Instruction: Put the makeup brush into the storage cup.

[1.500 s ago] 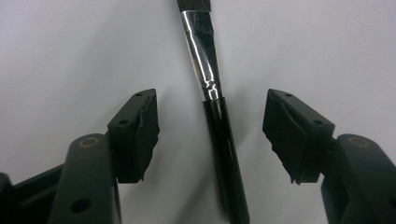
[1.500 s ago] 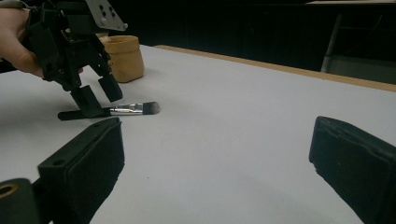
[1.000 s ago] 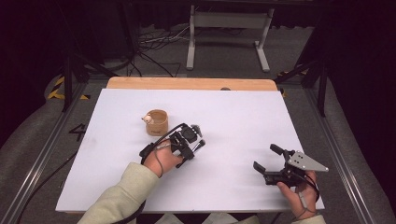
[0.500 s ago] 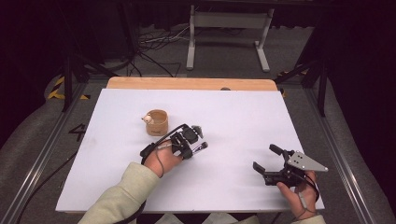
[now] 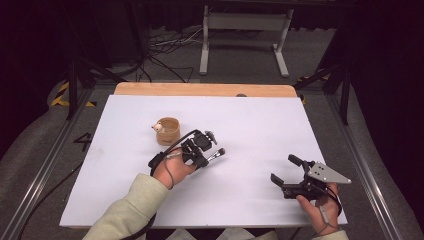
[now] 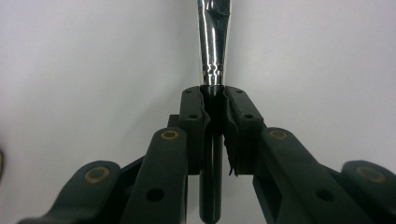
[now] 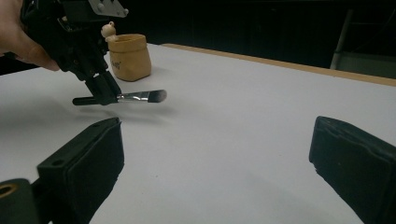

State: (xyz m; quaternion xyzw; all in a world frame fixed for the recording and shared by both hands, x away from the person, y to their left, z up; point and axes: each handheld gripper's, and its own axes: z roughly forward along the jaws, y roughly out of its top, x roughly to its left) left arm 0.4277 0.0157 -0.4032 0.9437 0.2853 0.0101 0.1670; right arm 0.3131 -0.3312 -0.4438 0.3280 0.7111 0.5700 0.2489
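Note:
A small brush [image 5: 216, 154] with a black handle, silver ferrule and dark tip is clamped in my left gripper [image 5: 204, 160], just above the white table top [image 5: 260, 125]. The left gripper view looks down the shut jaws of that gripper [image 6: 214, 100], with the brush's ferrule [image 6: 213, 42] sticking out past them. A tan cup [image 5: 168, 131] with a little bear figure on its rim stands just behind and left of that hand. My right gripper [image 5: 285, 169] rests open at the near right. From the right gripper [image 7: 217, 144] I see the brush [image 7: 140, 96] held level in front of the cup [image 7: 130, 57].
A wooden strip [image 5: 200, 90] runs along the table's far edge. Beyond it lie floor cables [image 5: 165, 45] and a white metal stand [image 5: 245, 30]. Metal rails [image 5: 45, 170] flank the table on both sides.
My left hand has drawn back a little towards the near edge with the brush. The right gripper has stayed in place.

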